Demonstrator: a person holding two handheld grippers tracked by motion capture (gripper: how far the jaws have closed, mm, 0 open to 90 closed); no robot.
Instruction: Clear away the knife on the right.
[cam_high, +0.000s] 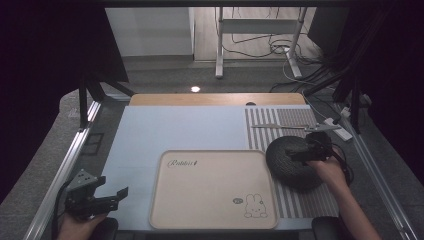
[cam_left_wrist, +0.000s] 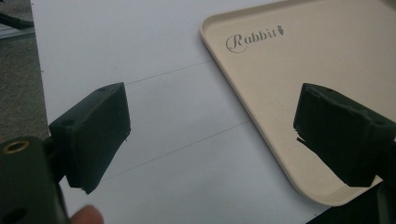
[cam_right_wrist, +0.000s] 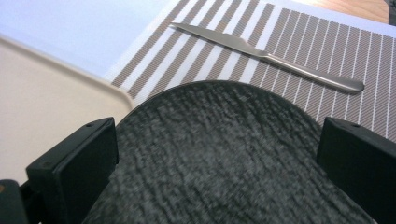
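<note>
High view: the left tool (cam_high: 111, 195) lies low near the counter's (cam_high: 165, 127) front corner, jaws apart, beside the beige tray (cam_high: 210, 192). The right tool (cam_high: 314, 148) hovers over a dark bowl (cam_high: 291, 162); its jaws are hard to make out.

Left gripper view: jaws parted, nothing between, tray ahead-right.

Right gripper view: jaws apart astride the bowl; beyond lies a knife (cam_right_wrist: 266, 56) on the striped mat (cam_right_wrist: 327, 46), its blade pointing left.

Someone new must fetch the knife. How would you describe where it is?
Find the striped placemat on the table's right side. Near its far edge, beyond the dark round plate, lies the knife: slim, silver metal, the sole piece of cutlery.
</note>
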